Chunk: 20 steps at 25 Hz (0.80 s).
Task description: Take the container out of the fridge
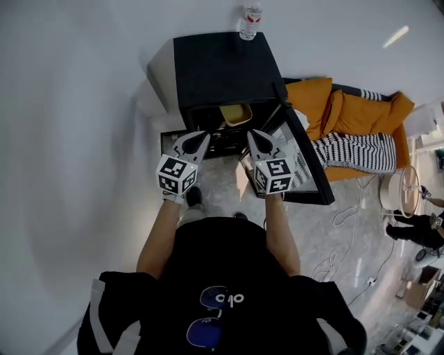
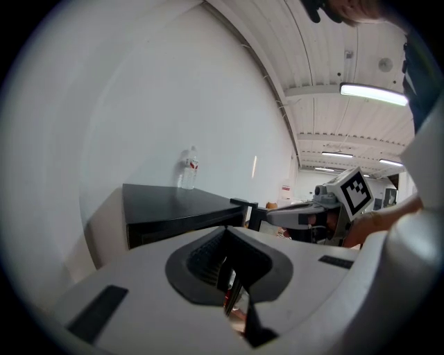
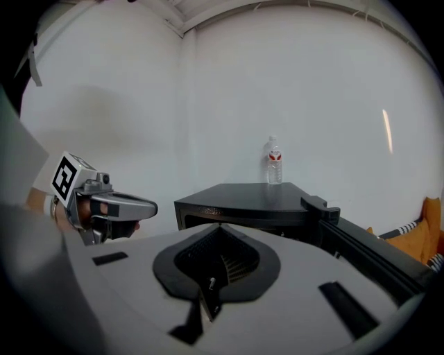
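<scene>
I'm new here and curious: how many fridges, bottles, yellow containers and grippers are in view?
Fridge: 1
Water bottle: 1
Yellow container: 1
Grippers: 2 (left gripper, right gripper)
Total: 5

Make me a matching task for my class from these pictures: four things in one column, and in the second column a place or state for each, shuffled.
Column one
1. water bottle
2. yellow container
3. fridge door
4. orange sofa

Column two
A. swung open
B. inside the fridge
C. standing on top of the fridge
D. beside the fridge, on the side where its door hangs

Pairs: 1-C, 2-B, 3-A, 4-D
</scene>
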Each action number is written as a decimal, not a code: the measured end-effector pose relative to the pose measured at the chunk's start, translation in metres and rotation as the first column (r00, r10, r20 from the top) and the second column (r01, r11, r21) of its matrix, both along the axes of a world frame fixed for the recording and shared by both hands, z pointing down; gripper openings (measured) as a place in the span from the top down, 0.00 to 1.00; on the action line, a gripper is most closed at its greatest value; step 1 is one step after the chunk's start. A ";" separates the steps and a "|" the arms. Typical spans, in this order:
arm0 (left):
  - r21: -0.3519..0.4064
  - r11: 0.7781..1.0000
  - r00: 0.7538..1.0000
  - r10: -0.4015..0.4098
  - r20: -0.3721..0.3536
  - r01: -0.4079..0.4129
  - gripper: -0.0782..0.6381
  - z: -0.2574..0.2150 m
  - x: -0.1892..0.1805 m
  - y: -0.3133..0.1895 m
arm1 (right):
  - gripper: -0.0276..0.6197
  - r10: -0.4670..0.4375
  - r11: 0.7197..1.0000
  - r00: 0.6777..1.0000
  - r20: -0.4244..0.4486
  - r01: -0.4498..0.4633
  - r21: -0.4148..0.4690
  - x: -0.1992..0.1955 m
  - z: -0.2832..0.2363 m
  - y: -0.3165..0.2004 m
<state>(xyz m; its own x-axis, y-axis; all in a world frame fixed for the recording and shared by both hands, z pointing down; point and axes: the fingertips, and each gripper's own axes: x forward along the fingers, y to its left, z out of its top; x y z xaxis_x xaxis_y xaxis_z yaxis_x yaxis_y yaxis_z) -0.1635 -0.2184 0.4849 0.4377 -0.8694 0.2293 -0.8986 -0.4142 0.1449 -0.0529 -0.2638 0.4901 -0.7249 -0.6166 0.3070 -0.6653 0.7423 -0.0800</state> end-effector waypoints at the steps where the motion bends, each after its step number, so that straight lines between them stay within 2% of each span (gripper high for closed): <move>1: -0.003 1.000 1.000 0.011 -0.001 -0.011 0.89 0.001 -0.004 -0.003 | 0.95 0.005 1.000 1.000 -0.003 -0.005 -0.002 -0.005 0.001 -0.001; 11: -0.037 0.992 0.992 0.124 -0.003 -0.124 0.89 0.015 -0.024 -0.018 | 0.95 0.103 0.994 0.995 0.001 -0.103 -0.025 -0.027 0.016 -0.011; 20: -0.057 0.976 0.977 0.213 0.009 -0.212 0.89 0.028 -0.025 -0.024 | 0.95 0.196 0.979 0.980 0.013 -0.195 -0.056 -0.024 0.034 -0.010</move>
<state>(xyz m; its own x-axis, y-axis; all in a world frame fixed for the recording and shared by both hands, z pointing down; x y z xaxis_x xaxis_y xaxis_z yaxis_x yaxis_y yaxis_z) -0.1888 -0.2429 0.5126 0.6073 -0.7425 0.2824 -0.7931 -0.5876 0.1606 -0.0770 -0.2737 0.5244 -0.5977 -0.7298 0.3319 -0.7953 0.5921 -0.1302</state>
